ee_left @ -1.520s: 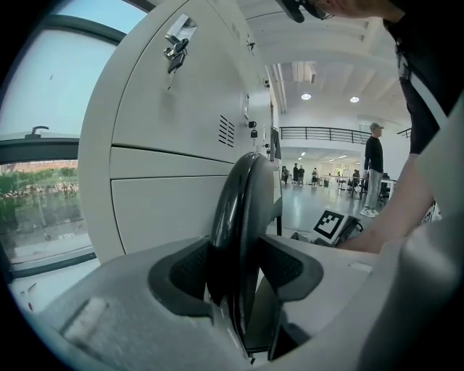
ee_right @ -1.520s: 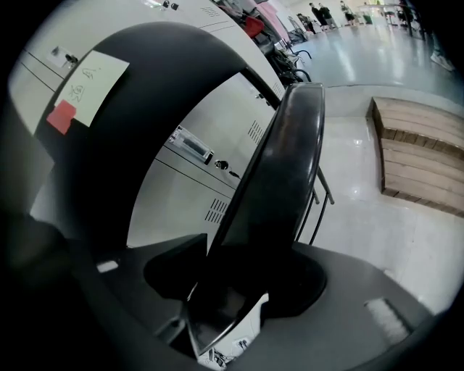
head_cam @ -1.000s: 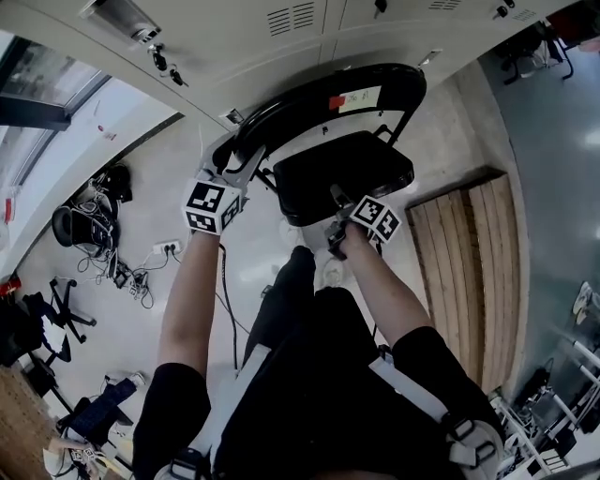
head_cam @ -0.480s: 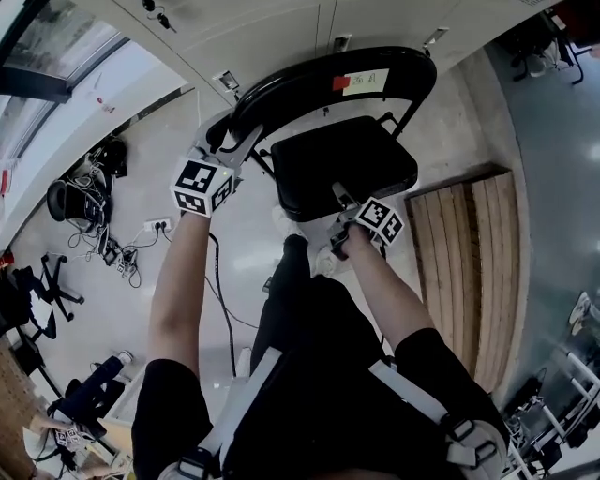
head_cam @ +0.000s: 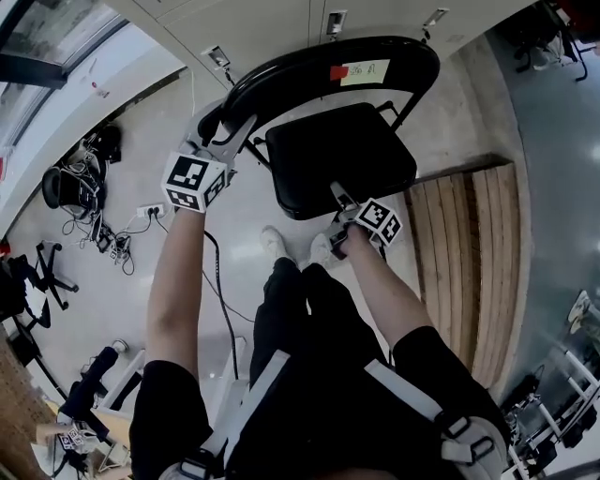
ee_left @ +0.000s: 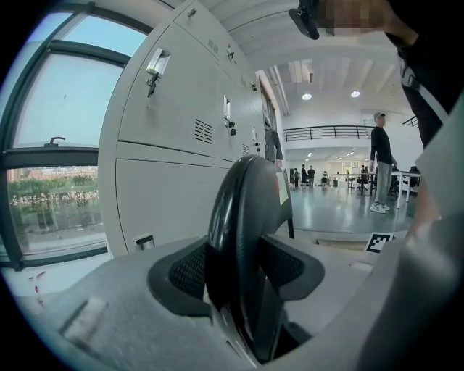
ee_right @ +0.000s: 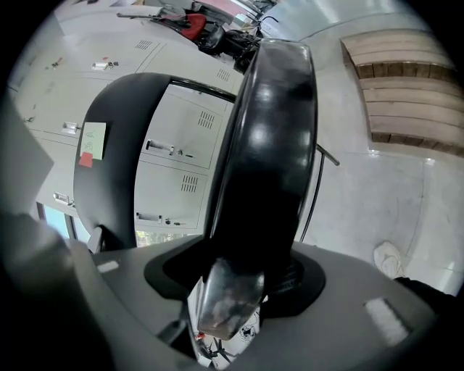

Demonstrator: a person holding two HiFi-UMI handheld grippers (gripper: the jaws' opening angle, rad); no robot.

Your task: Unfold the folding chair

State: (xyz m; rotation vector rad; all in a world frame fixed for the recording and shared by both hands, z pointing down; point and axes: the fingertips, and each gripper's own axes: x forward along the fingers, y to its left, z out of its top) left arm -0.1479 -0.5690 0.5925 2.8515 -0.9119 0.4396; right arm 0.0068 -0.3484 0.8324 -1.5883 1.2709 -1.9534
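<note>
**Folding chair, seen from above, with both grippers engaged.**

The folding chair (head_cam: 309, 183) stands on a pale, glossy floor (head_cam: 246, 214), directly ahead of the person's shoes (head_cam: 275, 242). Grey lockers (head_cam: 272, 19) rise beyond it, and a slatted wooden panel (head_cam: 478, 272) lies to its right.

- **Seat.** Nearest the person is the seat (head_cam: 352, 150), a black padded slab with rounded corners. Its broad top face is turned up toward the head view.
- **Frame.** Thin black tubes (head_cam: 401, 111) run from the seat's far corner toward the backrest.
- **Backrest.** The backrest (head_cam: 300, 70) is a wide, black, curved band arching over the seat's far side. It bears a pale sticker (head_cam: 364, 70) with a small red tab (head_cam: 337, 73) beside it.

Both arms reach forward.

- **Right arm.** The right forearm (head_cam: 384, 291) angles inward and ends at the right gripper (head_cam: 336, 194), which meets the seat's near edge. In the right gripper view the edge of the seat fills the space between the jaws, and the pads (ee_right: 306, 279) press on it from either side.
- **Left arm.** The left forearm (head_cam: 178, 281) extends straighter and farther, carrying the left gripper (head_cam: 228, 124) to the backrest's left end. There the jaws are clamped across the band, with the textured pads (ee_left: 187, 274) bearing on its two faces.
</note>
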